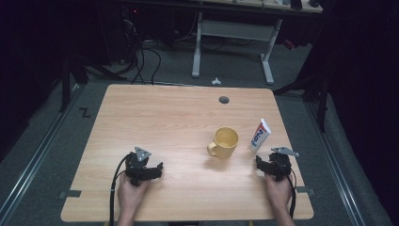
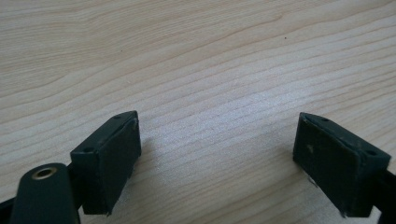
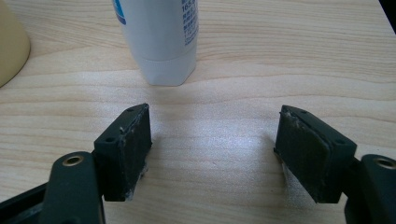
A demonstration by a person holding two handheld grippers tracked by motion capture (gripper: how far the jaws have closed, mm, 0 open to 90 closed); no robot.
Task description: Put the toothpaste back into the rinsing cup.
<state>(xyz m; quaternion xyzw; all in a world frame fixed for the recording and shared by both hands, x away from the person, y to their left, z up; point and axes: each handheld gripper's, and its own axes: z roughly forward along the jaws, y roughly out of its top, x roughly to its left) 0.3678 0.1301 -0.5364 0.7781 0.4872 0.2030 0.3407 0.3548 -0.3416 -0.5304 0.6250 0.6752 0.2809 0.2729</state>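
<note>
A dim lab or recording room; a bare wooden worktop point(image 1: 155, 117) stands on grey carpet point(image 1: 235, 61) between floor rails point(image 1: 33, 155); loose black cables point(image 1: 141, 61) trail behind it; a white-legged desk point(image 1: 230, 28) stands farther back in the dark.

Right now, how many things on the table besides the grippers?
2. A yellow mug right of centre, and a white tube standing on its cap just right of it, ahead of the right gripper. Nothing looks hidden.

Yellow mug point(image 1: 225, 141), white-blue tube point(image 1: 259, 134), pale woodgrain table point(image 1: 164, 117)
</note>
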